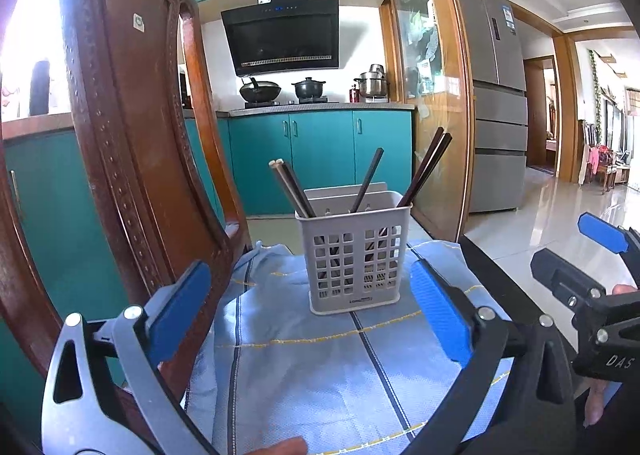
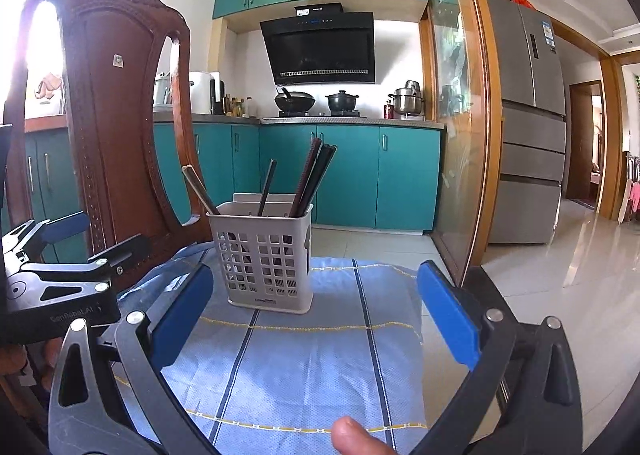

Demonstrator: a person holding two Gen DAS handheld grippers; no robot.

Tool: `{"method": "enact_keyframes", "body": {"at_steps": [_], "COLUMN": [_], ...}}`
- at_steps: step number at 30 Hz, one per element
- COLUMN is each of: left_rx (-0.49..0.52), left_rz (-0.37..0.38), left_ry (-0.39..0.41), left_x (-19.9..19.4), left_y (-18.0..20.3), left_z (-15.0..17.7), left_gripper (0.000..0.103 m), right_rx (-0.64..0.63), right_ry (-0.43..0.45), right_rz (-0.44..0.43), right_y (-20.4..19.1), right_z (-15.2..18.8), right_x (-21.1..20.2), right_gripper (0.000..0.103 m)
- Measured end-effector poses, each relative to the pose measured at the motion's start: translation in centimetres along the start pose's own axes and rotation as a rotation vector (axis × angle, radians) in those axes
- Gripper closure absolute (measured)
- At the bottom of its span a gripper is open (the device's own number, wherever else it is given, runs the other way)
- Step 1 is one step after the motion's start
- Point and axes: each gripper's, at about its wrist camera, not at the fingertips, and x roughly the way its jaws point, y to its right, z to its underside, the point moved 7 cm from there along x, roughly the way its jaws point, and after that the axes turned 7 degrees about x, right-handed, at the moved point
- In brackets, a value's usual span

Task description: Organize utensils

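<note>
A grey perforated utensil holder (image 1: 354, 255) (image 2: 267, 255) stands upright on a light blue cloth (image 1: 320, 367) (image 2: 304, 355). Several dark chopsticks (image 1: 368, 181) (image 2: 310, 179) lean inside it, tips up. My left gripper (image 1: 310, 307) is open just short of the holder, blue pads wide apart, nothing between them. My right gripper (image 2: 316, 309) is open too, a little to the right of the holder and short of it, empty. In the left wrist view the right gripper (image 1: 592, 255) shows at the right edge; in the right wrist view the left gripper (image 2: 64, 247) shows at the left.
A carved brown wooden chair back (image 1: 132, 127) (image 2: 108, 115) rises close on the left of the cloth. Behind are teal kitchen cabinets (image 1: 320, 159), a stove with pots (image 1: 280, 91), a glass sliding door (image 1: 432, 95) and a grey fridge (image 1: 496, 103). Tiled floor (image 2: 560, 275) lies right.
</note>
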Motion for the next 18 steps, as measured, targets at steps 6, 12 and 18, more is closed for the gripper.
{"method": "enact_keyframes", "body": {"at_steps": [6,12,18], "left_rx": [0.002,0.004,0.008], "left_rz": [-0.003,-0.001,0.002], "left_ry": [-0.002,-0.01,-0.015], "left_x": [0.03,0.11,0.36], "left_y": [-0.01,0.18,0.4], "left_z": [0.07,0.19,0.21], "left_gripper": [0.004,0.004,0.004], "right_rx": [-0.008,-0.01,-0.012], "right_ry": [-0.007,-0.009,-0.01], "right_rz": [0.002,0.002,0.0], "right_y": [-0.21,-0.28,-0.3], "right_z": [0.07,0.12,0.17], "right_x": [0.16,0.17,0.15], "right_gripper": [0.003,0.003,0.003]}}
